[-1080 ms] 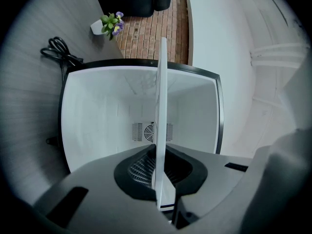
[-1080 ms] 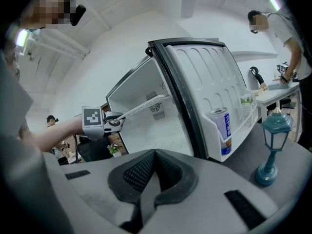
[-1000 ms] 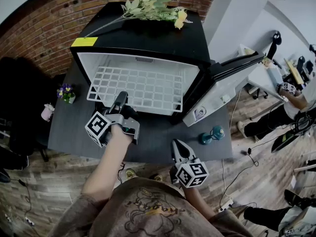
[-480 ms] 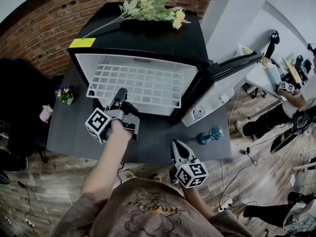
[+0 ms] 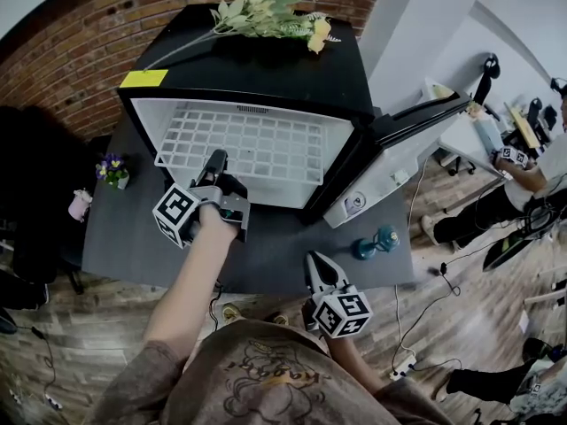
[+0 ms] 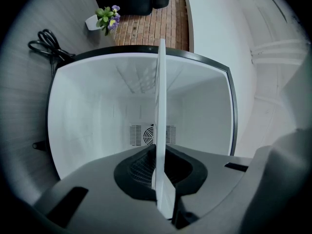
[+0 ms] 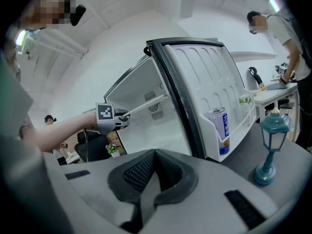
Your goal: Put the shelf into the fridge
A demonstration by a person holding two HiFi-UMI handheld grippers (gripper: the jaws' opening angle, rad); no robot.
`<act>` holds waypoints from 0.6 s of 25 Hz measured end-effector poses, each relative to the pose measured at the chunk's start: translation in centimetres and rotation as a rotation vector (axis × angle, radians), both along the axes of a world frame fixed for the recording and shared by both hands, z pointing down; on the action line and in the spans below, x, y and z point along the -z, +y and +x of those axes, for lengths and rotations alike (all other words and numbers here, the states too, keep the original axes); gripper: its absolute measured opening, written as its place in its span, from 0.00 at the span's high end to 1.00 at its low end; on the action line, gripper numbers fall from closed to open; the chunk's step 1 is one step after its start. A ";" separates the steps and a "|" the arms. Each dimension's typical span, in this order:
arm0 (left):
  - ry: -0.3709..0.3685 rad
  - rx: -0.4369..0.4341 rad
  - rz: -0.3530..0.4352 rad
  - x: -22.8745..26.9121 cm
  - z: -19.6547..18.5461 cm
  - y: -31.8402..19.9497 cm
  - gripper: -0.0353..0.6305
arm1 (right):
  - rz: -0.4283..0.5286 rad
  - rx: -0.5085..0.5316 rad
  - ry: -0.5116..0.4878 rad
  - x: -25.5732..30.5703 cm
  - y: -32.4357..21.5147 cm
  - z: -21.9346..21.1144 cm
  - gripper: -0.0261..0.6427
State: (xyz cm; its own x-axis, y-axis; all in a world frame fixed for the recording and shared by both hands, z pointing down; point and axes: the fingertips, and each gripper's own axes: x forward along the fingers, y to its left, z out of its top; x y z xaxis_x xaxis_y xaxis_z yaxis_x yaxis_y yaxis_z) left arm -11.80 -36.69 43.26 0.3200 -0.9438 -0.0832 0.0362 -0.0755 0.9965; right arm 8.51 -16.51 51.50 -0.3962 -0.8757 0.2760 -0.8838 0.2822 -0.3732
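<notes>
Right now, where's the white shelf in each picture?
Head view: shelf at middle top, lying in the fridge opening.
Left gripper view: shelf edge-on, a thin upright strip down the centre.
Right gripper view: shelf a slanted bar, left of centre.
Shared landmark: the fan vent on the fridge's back wall.

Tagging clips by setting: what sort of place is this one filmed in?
Probably a shared office or studio workspace, not a home kitchen: the mini fridge stands on a dark table by a brick wall, and a person works at a desk nearby.
</notes>
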 end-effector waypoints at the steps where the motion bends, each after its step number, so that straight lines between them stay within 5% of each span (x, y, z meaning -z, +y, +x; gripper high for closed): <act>1: 0.000 0.002 0.000 0.0 0.0 -0.2 0.88 | 0.000 -0.002 0.000 0.0 0.0 0.0 0.97; 15: 0.001 0.011 0.000 0.1 0.4 -2.6 0.88 | -0.011 -0.011 0.007 -0.2 -0.2 0.4 0.97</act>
